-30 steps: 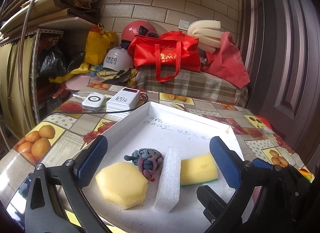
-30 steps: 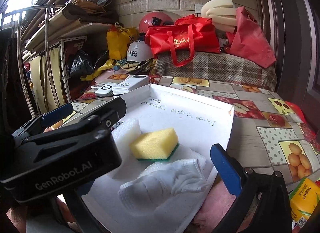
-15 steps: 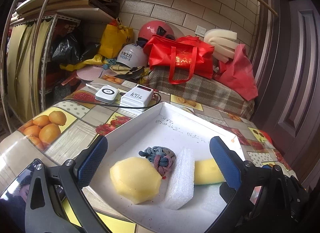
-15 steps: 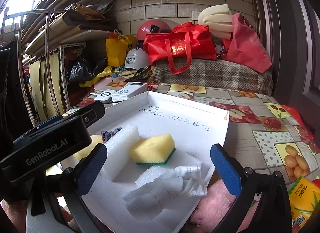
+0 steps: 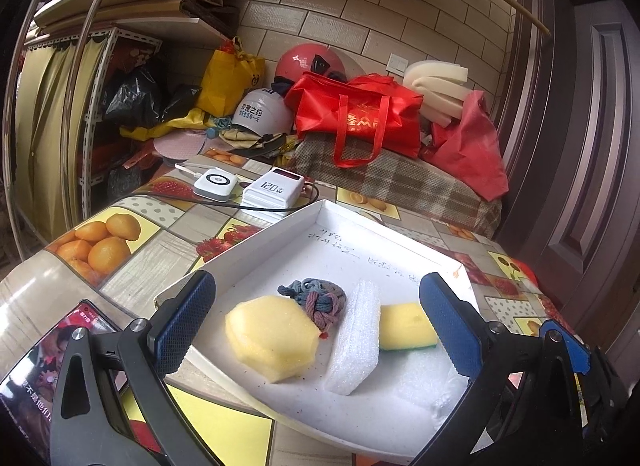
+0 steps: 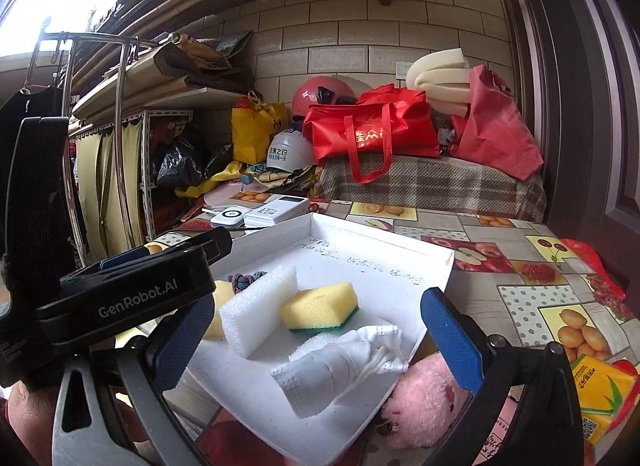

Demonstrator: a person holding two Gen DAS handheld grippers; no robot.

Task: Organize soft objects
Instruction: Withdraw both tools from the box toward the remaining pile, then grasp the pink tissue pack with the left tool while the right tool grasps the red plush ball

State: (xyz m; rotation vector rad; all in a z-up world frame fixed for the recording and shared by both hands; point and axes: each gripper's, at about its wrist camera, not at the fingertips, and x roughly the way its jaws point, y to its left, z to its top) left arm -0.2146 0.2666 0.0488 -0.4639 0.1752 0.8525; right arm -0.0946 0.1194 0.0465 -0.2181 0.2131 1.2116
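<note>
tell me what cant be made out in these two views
- Pink plush: right view; the tray edge and right gripper finger cover part of it.
- Yarn ball: right view; mostly behind the foam block.
- Tray writing: both views; too small to read.
- Phone: left view; cut off by the left gripper body.

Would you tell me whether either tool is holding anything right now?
Nothing is held: the left tool and the right tool are both open above the tray.
</note>
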